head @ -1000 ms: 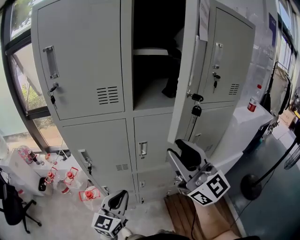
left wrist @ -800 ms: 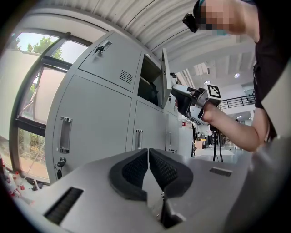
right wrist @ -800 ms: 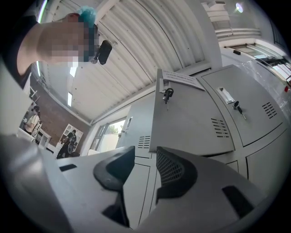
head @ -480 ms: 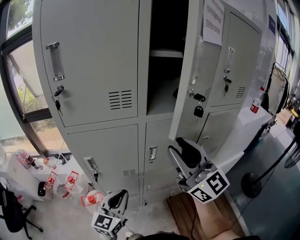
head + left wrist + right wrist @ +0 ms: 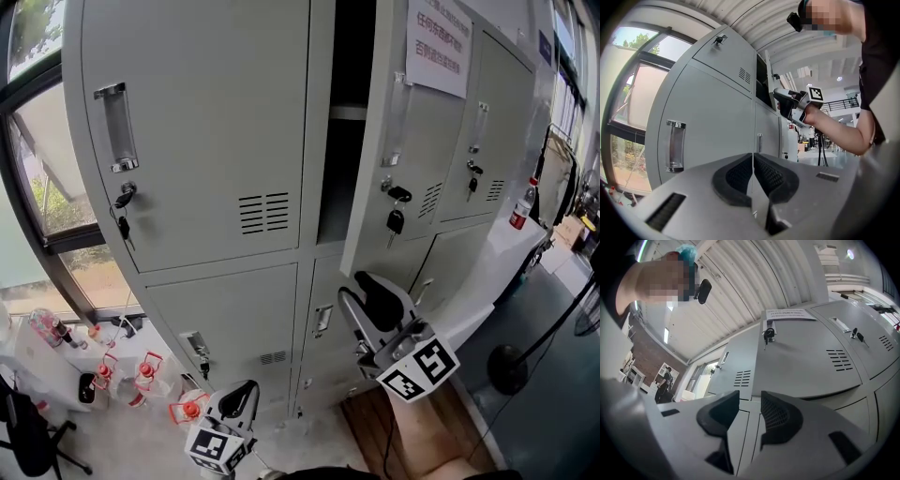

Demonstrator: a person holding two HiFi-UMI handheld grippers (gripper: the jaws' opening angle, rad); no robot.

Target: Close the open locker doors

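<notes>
The grey locker bank (image 5: 216, 150) fills the head view. Its upper middle door (image 5: 417, 159) stands ajar, with a paper notice on it and keys (image 5: 396, 214) hanging from the lock. A narrow dark gap (image 5: 342, 141) shows beside the door. My right gripper (image 5: 364, 292) is just below the door's lower corner, open, with nothing between its fingers. That door (image 5: 806, 357) and its keys (image 5: 768, 333) lie ahead of the right gripper (image 5: 750, 411) in its own view. My left gripper (image 5: 236, 398) hangs low near the floor. The left gripper (image 5: 753, 161) is shut and empty.
A window (image 5: 37, 187) is left of the lockers. Red-capped bottles (image 5: 141, 370) and a black chair (image 5: 23, 422) stand on the floor below it. To the right are a white table (image 5: 497, 262) with a bottle (image 5: 520, 206) and a fan stand (image 5: 511, 370).
The open upper door has swung toward the cabinet and the dark gap has narrowed. The head view has moved closer to the lockers. Both grippers hold about the same places.
</notes>
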